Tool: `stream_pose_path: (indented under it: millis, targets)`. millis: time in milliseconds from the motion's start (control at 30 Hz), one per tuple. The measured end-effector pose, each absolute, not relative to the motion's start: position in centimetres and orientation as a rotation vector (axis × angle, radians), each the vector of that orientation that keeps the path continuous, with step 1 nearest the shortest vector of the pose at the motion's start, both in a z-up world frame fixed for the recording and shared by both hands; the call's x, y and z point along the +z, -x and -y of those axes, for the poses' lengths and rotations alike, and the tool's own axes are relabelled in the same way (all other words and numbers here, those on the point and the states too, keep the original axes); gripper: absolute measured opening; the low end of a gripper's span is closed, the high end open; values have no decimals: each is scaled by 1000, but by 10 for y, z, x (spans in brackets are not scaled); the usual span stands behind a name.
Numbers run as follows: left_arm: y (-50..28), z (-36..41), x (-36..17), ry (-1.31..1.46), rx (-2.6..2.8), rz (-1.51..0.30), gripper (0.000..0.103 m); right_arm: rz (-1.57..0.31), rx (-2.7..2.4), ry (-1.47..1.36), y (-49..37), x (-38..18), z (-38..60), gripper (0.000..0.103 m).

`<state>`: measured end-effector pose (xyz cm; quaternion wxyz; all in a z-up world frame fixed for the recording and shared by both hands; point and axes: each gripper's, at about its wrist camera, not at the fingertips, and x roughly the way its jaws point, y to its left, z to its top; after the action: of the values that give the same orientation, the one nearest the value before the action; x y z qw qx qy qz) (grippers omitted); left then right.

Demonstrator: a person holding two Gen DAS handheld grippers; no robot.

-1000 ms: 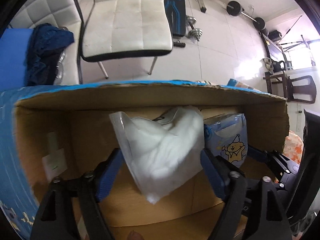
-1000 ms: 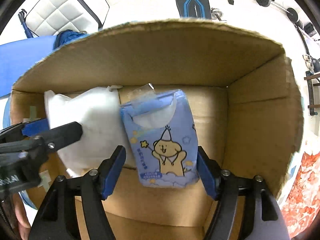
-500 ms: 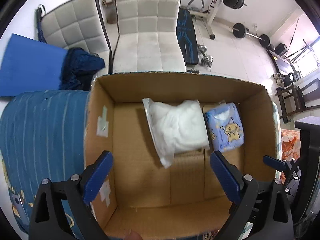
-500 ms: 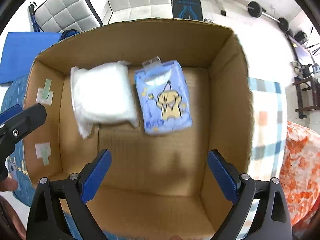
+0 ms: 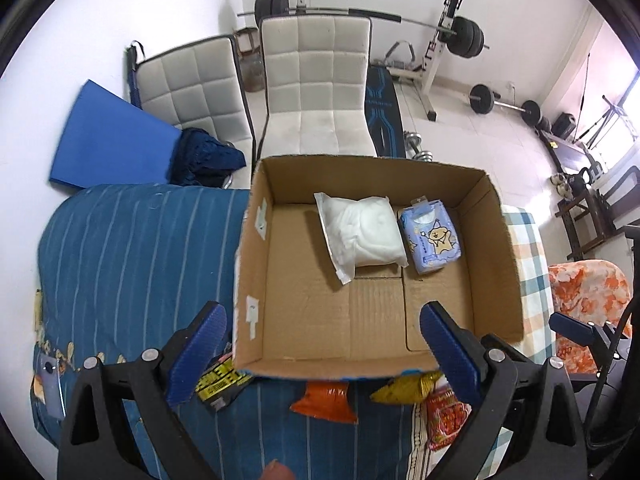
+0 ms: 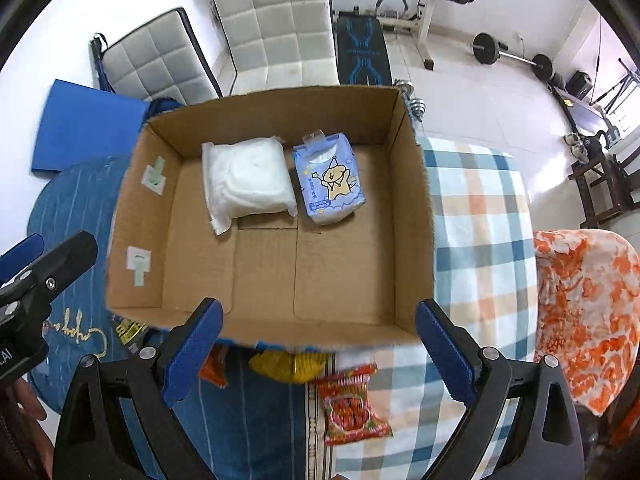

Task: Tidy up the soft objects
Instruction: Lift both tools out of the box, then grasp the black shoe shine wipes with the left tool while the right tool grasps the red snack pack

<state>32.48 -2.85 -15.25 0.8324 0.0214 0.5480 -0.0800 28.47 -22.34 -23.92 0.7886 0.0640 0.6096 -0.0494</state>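
— The tongs? 
— Left gripper [image 5: 322, 354] and right gripper [image 6: 318, 350] both released, empty, above the box's [image 6: 412, 216] near rim, which hides half the snack packets [image 6: 290, 364].

— The soft goods? 
— White pack [image 6: 250, 178] and blue tissue pack [image 6: 332, 182] lie side by side at the far wall, long axes running near-to-far.

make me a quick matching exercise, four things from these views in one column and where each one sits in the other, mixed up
Things:
1. white soft pack in clear plastic
2. blue tissue pack with a cartoon bear
3. red snack packet
4. dark blue cloth

Places:
A. on the checked cloth, outside the brown cardboard box
B. in the box, nearer its right wall
C. on the left white chair
D. in the box, left of the other pack

Pairs: 1-D, 2-B, 3-A, 4-C
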Motion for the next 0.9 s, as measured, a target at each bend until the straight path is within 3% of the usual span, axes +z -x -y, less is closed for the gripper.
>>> stream_pose_path:
  millis: [467, 600, 900]
  targets:
    - [-269, 19, -115, -80, -156, -1101, 100, -1267, -80, -156, -224, -200, 224, 99]
    - [-256, 6, -139, -100, -111, -1150, 100, -1366, -83, -151, -208, -237, 244, 99]
    - [-231, -68, -245, -43, 83, -1398, 100, -1662, -145, -179, -176, -389, 267, 99]
